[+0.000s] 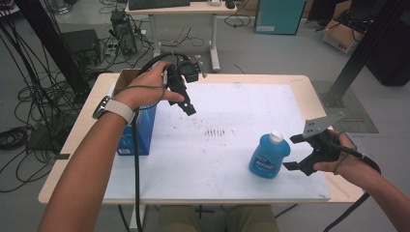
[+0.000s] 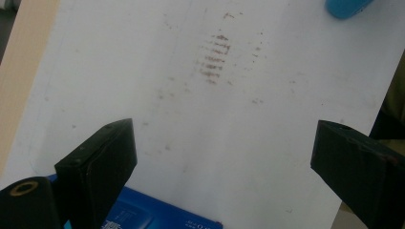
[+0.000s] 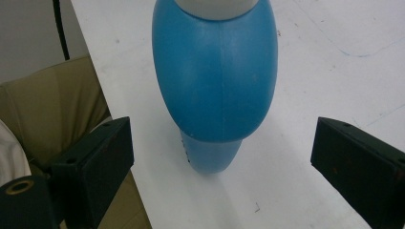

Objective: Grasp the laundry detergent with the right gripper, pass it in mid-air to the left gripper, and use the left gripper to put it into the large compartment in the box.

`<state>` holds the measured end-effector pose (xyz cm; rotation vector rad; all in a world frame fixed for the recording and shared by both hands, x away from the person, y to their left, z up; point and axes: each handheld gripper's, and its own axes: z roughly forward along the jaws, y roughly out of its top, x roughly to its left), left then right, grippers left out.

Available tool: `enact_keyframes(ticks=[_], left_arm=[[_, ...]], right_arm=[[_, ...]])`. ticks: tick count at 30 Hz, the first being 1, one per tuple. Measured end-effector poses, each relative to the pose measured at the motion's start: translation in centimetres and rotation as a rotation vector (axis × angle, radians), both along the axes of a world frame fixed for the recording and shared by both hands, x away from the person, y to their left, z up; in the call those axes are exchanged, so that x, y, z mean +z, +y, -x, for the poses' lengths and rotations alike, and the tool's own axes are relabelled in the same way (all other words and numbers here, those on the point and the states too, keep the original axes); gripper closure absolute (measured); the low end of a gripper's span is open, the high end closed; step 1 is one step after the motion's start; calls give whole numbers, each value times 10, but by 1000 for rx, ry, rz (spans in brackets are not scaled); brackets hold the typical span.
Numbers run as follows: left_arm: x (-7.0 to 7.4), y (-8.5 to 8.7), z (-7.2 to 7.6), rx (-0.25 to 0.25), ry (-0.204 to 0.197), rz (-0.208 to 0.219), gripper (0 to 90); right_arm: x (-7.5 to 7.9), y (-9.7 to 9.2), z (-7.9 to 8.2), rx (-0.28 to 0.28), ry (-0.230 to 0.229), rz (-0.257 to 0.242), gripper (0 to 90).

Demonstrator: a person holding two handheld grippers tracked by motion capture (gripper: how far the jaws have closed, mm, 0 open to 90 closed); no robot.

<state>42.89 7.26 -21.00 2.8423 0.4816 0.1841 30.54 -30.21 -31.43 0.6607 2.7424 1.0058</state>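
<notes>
A blue bottle (image 1: 268, 155) with a white cap (image 1: 276, 137) stands upright on the white sheet (image 1: 212, 159) at the front right. My right gripper (image 1: 291, 152) sits just right of it, jaws open and pointing at it, not touching. In the right gripper view the bottle (image 3: 215, 81) stands ahead of the open right gripper (image 3: 222, 157), beyond its jaws. My left gripper (image 1: 186, 104) hangs above the back left of the sheet, tilted down. In its own view the left gripper (image 2: 222, 157) is open with nothing between its jaws, and a blue box (image 2: 157, 217) lies below.
The blue box (image 1: 140, 130) stands at the table's left edge with a brown carton (image 1: 126, 76) behind it. Brown smudges (image 1: 215, 131) mark the sheet's middle. Cables (image 1: 29, 96) cover the floor at left. A desk (image 1: 183, 14) stands behind the table.
</notes>
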Motion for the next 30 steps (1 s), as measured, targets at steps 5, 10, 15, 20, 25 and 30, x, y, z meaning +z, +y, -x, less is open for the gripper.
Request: enact_keyframes(ticks=[5,10,15,20,25,30], left_arm=[[0,0,0,0,2,2,87],[0,1,0,-5,-8,-3,87],[0,1,-1,-7,-1,-6,87],[0,1,-1,-7,0,-8,87],[-1,1,-1,-5,-9,0,87],[-1,1,-1,-6,-3,-4,87]], right_arm=[[1,0,0,-2,1,0,71],[1,0,0,3,0,4,70],[1,0,0,2,-1,1,70],[1,0,0,-4,0,-3,70],[0,0,0,-5,1,-2,70],[0,-1,-1,3,-2,0,69]])
